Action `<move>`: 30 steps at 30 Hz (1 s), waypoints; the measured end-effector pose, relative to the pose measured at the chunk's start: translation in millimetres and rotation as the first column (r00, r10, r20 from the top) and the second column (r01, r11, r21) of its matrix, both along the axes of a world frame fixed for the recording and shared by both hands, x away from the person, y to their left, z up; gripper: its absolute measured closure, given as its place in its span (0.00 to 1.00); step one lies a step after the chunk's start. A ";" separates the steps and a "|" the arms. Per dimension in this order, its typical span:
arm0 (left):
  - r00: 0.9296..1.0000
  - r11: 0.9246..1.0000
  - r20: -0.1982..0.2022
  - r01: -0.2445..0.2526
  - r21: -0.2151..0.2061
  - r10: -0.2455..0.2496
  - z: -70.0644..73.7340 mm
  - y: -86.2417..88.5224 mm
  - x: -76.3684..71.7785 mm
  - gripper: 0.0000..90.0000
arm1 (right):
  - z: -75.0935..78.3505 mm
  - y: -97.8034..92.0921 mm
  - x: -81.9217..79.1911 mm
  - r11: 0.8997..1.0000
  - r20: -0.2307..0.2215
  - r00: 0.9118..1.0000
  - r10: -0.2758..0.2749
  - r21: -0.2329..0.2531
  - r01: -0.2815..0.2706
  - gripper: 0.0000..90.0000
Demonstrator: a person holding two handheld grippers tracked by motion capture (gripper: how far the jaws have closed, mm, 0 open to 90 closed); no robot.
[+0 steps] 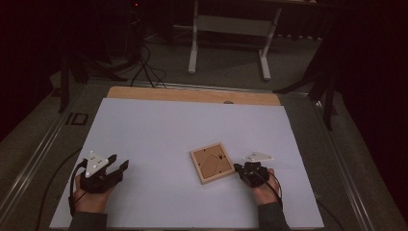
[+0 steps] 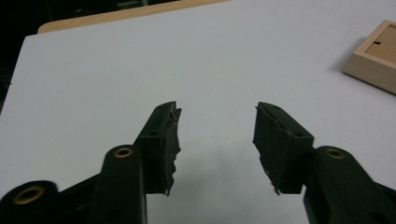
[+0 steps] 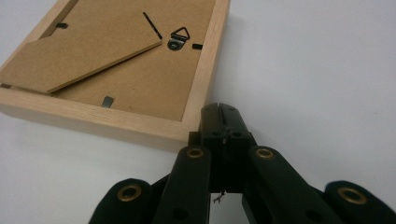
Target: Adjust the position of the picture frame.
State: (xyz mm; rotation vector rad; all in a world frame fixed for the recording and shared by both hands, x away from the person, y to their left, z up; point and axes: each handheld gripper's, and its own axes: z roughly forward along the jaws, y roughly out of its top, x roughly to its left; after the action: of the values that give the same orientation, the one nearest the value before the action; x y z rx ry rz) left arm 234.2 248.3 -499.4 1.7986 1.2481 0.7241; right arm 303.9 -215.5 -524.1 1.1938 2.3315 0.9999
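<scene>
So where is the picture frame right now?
In the high view the picture frame lies face down on the white sheet, right of centre, just beside the shut right tongs.

You face a white sheet [image 1: 159, 144] that covers most of a wooden tabletop [image 1: 192, 94], whose bare light wood shows only as a strip along the far edge, with a small dark round mark [image 1: 228, 102] near the middle of that strip. Metal rails [image 1: 38, 144] run along the left and right sides of the table over a grey floor [image 1: 226, 67], and beyond the far edge you see a white two-legged stand [image 1: 230, 29] and black cables [image 1: 146, 65] trailing on the floor to its left. The room around you is dim, its far and side edges falling into near darkness, with dark stand legs [image 1: 317, 84] at the right.
</scene>
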 end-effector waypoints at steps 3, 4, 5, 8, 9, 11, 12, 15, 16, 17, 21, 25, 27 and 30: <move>1.000 1.000 -0.003 0.007 -0.002 -0.007 -0.4 0.0 0.4 0.58 | -0.1 2.0 -0.4 1.000 -0.003 1.000 0.006 0.003 -0.006 1.00; 1.000 1.000 -0.004 0.010 -0.002 -0.010 -0.5 -0.1 0.4 0.59 | -0.2 3.7 -0.6 1.000 -0.004 1.000 0.013 0.005 -0.013 1.00; 1.000 1.000 -0.006 0.016 -0.006 -0.016 -0.6 -0.4 0.4 0.61 | -0.2 7.0 -1.2 1.000 -0.005 1.000 0.020 0.007 -0.020 1.00; 1.000 1.000 -0.007 0.020 -0.007 -0.020 -0.4 -0.9 0.1 0.62 | -0.3 10.4 -1.9 1.000 -0.005 1.000 0.029 0.008 -0.029 1.00; 1.000 1.000 -0.009 0.022 -0.009 -0.022 -0.3 -1.2 0.0 0.62 | -0.3 11.6 -2.3 0.999 -0.005 0.999 0.033 0.006 -0.033 1.00; 1.000 1.000 -0.014 0.027 -0.011 -0.027 0.2 -2.0 -0.2 0.63 | -0.5 14.7 -3.6 0.999 -0.003 0.999 0.042 0.004 -0.042 1.00; 0.999 0.999 -0.014 0.032 -0.012 -0.032 0.4 -2.7 -0.4 0.64 | -0.4 15.9 -4.3 0.999 -0.003 0.999 0.047 0.002 -0.047 1.00; 0.999 0.999 -0.014 0.045 -0.004 -0.045 1.2 -6.4 -1.4 0.65 | -0.2 18.4 -5.3 0.998 -0.004 0.998 0.057 0.000 -0.057 1.00; 0.999 0.999 -0.013 0.045 -0.003 -0.045 1.3 -8.2 -1.8 0.65 | -0.4 20.2 -5.9 0.998 -0.001 0.998 0.061 -0.002 -0.061 1.00; 0.998 0.999 -0.015 0.054 -0.001 -0.054 1.5 -11.8 -1.8 0.66 | -0.4 22.4 -6.6 0.998 -0.002 0.998 0.067 -0.002 -0.067 1.00; 0.997 0.997 -0.022 0.073 -0.001 -0.073 1.7 -17.6 -0.7 0.69 | -0.8 26.9 -7.9 0.997 -0.002 0.997 0.079 -0.003 -0.079 1.00; 0.993 0.994 -0.027 0.112 0.003 -0.112 1.3 -26.7 0.4 0.69 | -1.2 30.0 -8.0 0.996 0.003 0.996 0.085 -0.007 -0.085 1.00; 0.991 0.992 -0.027 0.130 0.004 -0.129 1.0 -30.7 0.4 0.69 | -1.2 31.6 -7.4 0.996 0.004 0.996 0.089 -0.009 -0.089 1.00; 0.986 0.986 -0.031 0.166 0.003 -0.166 0.7 -38.3 0.2 0.71 | -1.6 34.9 -6.4 0.996 0.007 0.996 0.091 -0.007 -0.091 1.00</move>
State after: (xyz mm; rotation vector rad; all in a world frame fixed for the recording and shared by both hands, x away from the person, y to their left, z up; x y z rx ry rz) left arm 234.4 210.0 -498.7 1.8989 1.1007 0.6091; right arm 297.5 -180.6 -525.8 1.0883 2.4008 1.0231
